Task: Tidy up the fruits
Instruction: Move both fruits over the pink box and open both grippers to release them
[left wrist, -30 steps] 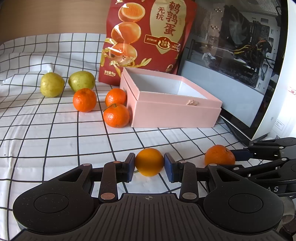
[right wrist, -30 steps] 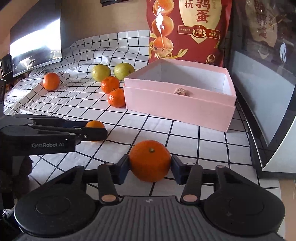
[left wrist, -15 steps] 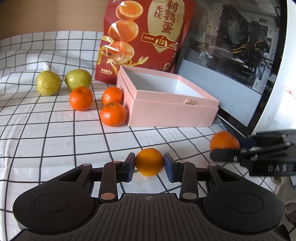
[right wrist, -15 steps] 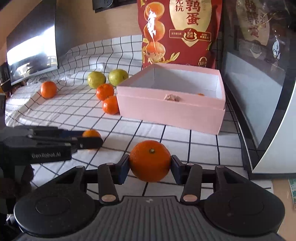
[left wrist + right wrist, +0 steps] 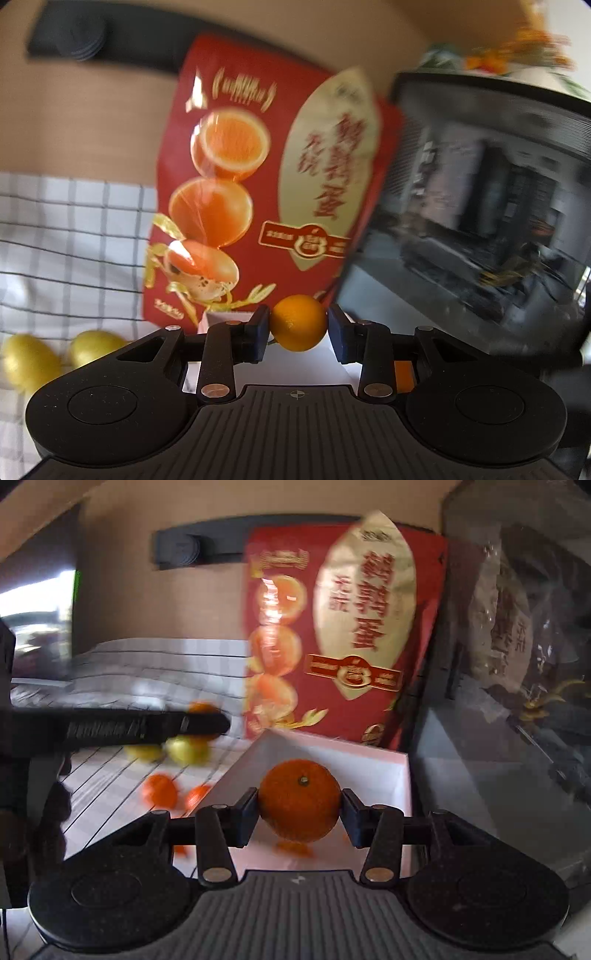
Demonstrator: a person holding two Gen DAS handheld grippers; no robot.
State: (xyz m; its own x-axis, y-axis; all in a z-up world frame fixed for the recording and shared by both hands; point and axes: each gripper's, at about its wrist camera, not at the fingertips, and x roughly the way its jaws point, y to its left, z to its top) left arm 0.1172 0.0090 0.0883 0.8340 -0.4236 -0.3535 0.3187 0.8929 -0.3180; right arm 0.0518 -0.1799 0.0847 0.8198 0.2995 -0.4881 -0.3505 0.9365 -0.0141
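Observation:
My left gripper (image 5: 298,329) is shut on a small orange tangerine (image 5: 298,328), held up in front of the red snack bag (image 5: 266,177); the pink box (image 5: 306,369) shows pale just beneath it. My right gripper (image 5: 299,806) is shut on a larger, darker tangerine (image 5: 299,799), which hangs over the open pink box (image 5: 369,771). The left gripper (image 5: 207,722) crosses the right wrist view as a dark bar at the left. Two yellow-green fruits (image 5: 55,354) lie at lower left; blurred tangerines (image 5: 160,792) lie beside the box.
A checked white cloth (image 5: 66,240) covers the table. The red bag stands behind the box. A dark glass-fronted case (image 5: 480,221) rises to the right of the box, close to its wall. A dark bar hangs on the wall behind.
Both grippers have lifted off the cloth and moved forward with their tangerines; the box is now right beneath them and the bag looms larger. Both views are motion-blurred.

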